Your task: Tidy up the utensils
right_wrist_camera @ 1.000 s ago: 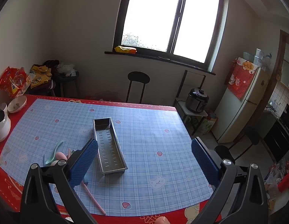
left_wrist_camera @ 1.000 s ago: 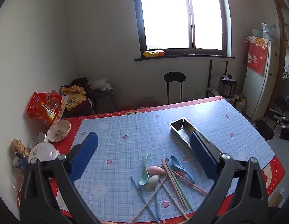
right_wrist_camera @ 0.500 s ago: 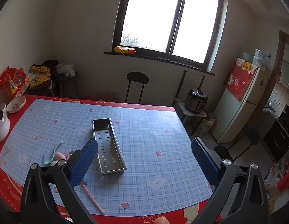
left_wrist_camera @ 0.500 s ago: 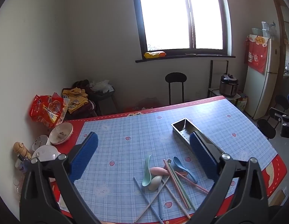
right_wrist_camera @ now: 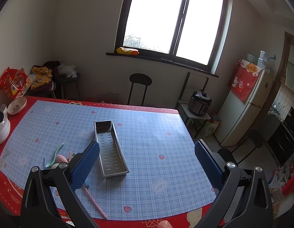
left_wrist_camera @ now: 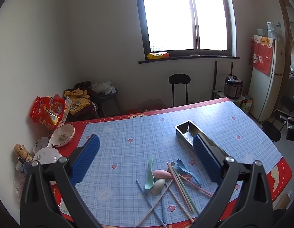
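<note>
A loose pile of pastel spoons (left_wrist_camera: 153, 174) and chopsticks (left_wrist_camera: 182, 188) lies near the table's front edge; part of that pile (right_wrist_camera: 57, 154) shows behind the right gripper's left finger. An empty perforated steel tray (right_wrist_camera: 109, 148) sits mid-table, its far end (left_wrist_camera: 186, 129) visible in the left wrist view. My left gripper (left_wrist_camera: 145, 159) hovers open above the pile, holding nothing. My right gripper (right_wrist_camera: 147, 163) hangs open above the table, just right of the tray, also with nothing in it.
Bowls (left_wrist_camera: 63, 137), a bottle (left_wrist_camera: 22, 152) and a red snack bag (left_wrist_camera: 49, 112) crowd the table's left edge by the wall. A white appliance (right_wrist_camera: 0, 129) stands at the left. A black stool (right_wrist_camera: 140, 81), a rice cooker (right_wrist_camera: 200, 102) and a fridge (right_wrist_camera: 245, 102) stand beyond the table.
Both views have shifted slightly: the table and utensils sit a little lower in the left view. Both grippers stay open and nothing has been picked up.
</note>
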